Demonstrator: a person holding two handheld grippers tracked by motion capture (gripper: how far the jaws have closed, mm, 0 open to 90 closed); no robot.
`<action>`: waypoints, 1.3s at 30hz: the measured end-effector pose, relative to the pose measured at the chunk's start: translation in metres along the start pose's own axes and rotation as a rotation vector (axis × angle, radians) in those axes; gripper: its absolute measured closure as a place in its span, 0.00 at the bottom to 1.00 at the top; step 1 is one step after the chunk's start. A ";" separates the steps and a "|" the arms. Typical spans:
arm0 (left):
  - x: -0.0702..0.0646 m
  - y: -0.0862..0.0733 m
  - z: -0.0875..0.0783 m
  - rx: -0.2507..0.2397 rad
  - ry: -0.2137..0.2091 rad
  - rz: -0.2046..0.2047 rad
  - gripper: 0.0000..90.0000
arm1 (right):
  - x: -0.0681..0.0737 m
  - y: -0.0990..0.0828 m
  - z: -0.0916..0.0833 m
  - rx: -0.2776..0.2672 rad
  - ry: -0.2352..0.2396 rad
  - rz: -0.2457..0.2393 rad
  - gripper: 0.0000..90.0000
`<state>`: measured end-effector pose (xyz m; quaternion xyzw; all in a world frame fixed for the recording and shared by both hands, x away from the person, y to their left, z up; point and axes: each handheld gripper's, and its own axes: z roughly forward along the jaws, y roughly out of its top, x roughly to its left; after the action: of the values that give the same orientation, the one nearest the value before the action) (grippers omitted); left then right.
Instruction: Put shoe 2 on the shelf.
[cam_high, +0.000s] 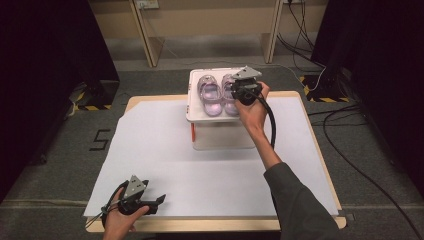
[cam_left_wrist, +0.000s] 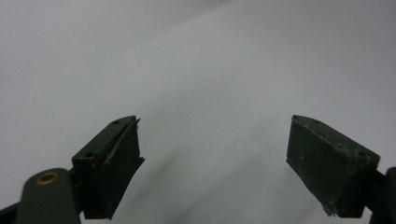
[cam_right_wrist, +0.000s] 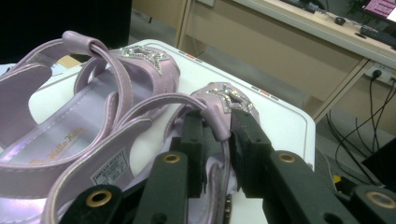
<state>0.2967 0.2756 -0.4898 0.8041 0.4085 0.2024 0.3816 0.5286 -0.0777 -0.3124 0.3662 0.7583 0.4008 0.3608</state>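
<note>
Black jaws of the left gripper (cam_high: 159, 201) stand wide apart w/ nothing between them, near the front-left corner of the table (cam_high: 150, 100), over the smooth white sheet (cam_high: 210, 175). We move right: on the white plastic lid (cam_high: 192, 100) of the box (cam_high: 220, 140), at the table's back edge, lie two lilac sandals. The left sandal (cam_right_wrist: 84, 126) is free. The right sandal (cam_right_wrist: 140, 140) has its thin glossy strap (cam_right_wrist: 215, 122) pinched by the right gripper (cam_right_wrist: 219, 140), jaws almost shut on it. Straps are slick, rounded; toes carry glittery stars. Risk, in our view: the narrow strap slips out bc the grip is small, or the sandal swings and knocks its pair off the lid.
</note>
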 end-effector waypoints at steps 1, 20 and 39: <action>0.000 0.000 0.000 0.000 0.000 0.000 0.19 | 0.000 0.000 0.000 0.000 0.000 0.000 0.85; 0.000 0.000 0.000 0.006 -0.001 0.001 0.19 | -0.008 -0.003 -0.012 -0.034 0.012 0.026 0.56; -0.001 0.000 0.002 0.011 0.002 0.002 0.19 | -0.017 -0.031 -0.068 -0.122 0.131 0.111 0.45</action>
<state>0.2973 0.2744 -0.4907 0.8064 0.4091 0.2012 0.3767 0.4709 -0.1280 -0.3065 0.3580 0.7331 0.4886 0.3094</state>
